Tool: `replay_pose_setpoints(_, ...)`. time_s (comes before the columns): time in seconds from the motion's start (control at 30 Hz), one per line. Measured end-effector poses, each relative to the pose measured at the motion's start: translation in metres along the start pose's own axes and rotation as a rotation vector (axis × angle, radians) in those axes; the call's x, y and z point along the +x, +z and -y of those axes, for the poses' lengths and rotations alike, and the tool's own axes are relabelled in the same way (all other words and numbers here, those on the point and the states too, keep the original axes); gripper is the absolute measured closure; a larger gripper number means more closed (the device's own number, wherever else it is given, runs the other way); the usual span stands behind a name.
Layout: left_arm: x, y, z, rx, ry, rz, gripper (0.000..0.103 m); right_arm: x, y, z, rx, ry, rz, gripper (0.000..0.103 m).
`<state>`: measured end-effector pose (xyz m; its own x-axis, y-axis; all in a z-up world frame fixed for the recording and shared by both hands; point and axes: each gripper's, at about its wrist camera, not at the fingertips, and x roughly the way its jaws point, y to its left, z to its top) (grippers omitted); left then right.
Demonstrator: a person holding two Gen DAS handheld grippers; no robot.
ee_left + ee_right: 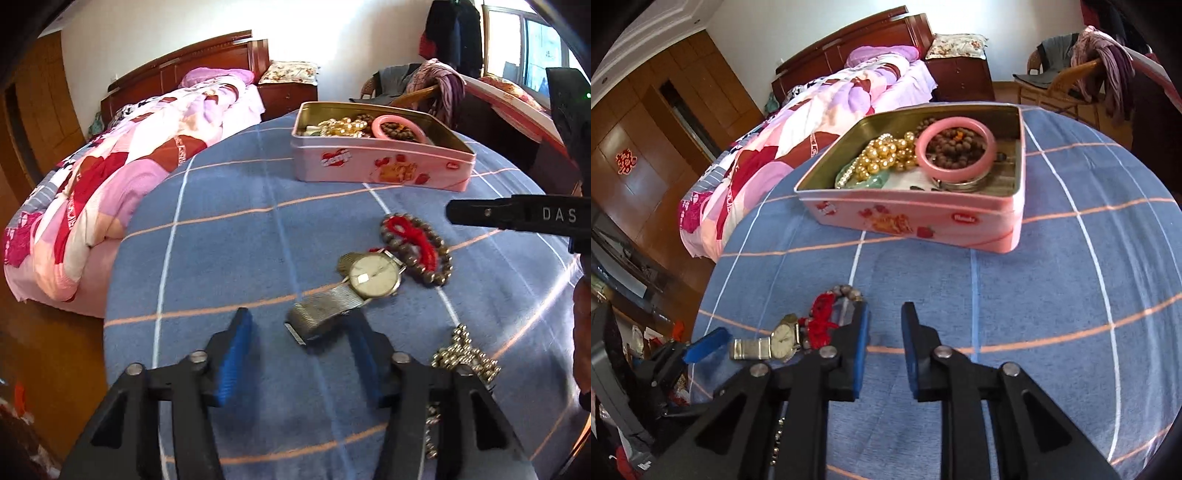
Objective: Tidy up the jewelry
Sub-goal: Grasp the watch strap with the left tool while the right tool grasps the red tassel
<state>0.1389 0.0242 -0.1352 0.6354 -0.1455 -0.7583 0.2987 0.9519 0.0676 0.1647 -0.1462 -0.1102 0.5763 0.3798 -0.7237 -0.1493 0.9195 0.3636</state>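
Note:
A silver watch with a mesh band lies on the blue checked cloth, touching a brown bead bracelet with red cord. A silver bead chain lies to the right. My left gripper is open, its jaws either side of the watch band's end. My right gripper is open and empty over the cloth, the watch and bracelet to its left. The pink tin holds gold beads, a pink bangle and brown beads.
A bed with a pink patterned quilt lies to the left beyond the cloth's edge. A chair with draped clothes stands behind the tin. Wooden wardrobes line the far left wall.

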Motion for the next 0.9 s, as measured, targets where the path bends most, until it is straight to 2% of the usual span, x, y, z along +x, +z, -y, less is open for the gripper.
replay_pose_setpoints(0.1, 0.001, 0.002, 0.004, 0.023, 0.01, 0.009, 0.05, -0.002, -0.001, -0.008, -0.023, 0.037, 0.006, 0.077)
replay_pose_setpoints(0.17, 0.001, 0.002, 0.003, 0.019, -0.003, 0.008, 0.05, 0.001, -0.001, -0.019, -0.054, 0.053, 0.001, 0.056)
replay_pose_setpoints(0.2, 0.001, 0.003, 0.003, 0.022, -0.01, 0.006, 0.05, 0.002, -0.003, -0.022, -0.065, 0.057, 0.006, 0.041)
replay_pose_setpoints(0.23, 0.002, 0.004, 0.004, 0.027, -0.015, 0.004, 0.05, 0.003, -0.003, -0.025, -0.077, 0.056, 0.009, 0.037)
replay_pose_setpoints(0.33, 0.002, 0.005, 0.008, 0.054, -0.019, 0.005, 0.05, 0.015, -0.003, -0.03, -0.105, 0.052, -0.024, 0.04)
replay_pose_setpoints(0.37, 0.001, 0.005, 0.009, 0.061, -0.018, 0.007, 0.05, 0.02, -0.004, -0.032, -0.119, 0.043, -0.035, 0.049)
replay_pose_setpoints(0.47, 0.003, 0.006, 0.007, 0.057, -0.029, 0.005, 0.05, 0.028, -0.005, -0.033, -0.15, 0.004, -0.05, 0.065)
replay_pose_setpoints(0.6, 0.008, 0.012, 0.007, 0.067, -0.045, 0.004, 0.05, 0.026, -0.004, -0.031, -0.158, -0.019, -0.044, 0.074)
replay_pose_setpoints(0.67, 0.01, 0.015, 0.006, 0.073, -0.061, -0.001, 0.05, 0.023, -0.003, -0.026, -0.14, -0.011, -0.043, 0.075)
replay_pose_setpoints(0.7, 0.009, 0.015, 0.007, 0.078, -0.068, 0.0, 0.053, 0.02, -0.003, -0.024, -0.131, -0.005, -0.04, 0.074)
replay_pose_setpoints(0.77, 0.008, 0.013, 0.01, 0.098, -0.081, 0.01, 0.068, 0.013, -0.003, -0.021, -0.119, 0.006, -0.02, 0.072)
replay_pose_setpoints(0.9, 0.004, 0.009, 0.014, 0.118, -0.078, 0.025, 0.081, 0.007, -0.001, -0.027, -0.15, 0.004, -0.004, 0.072)
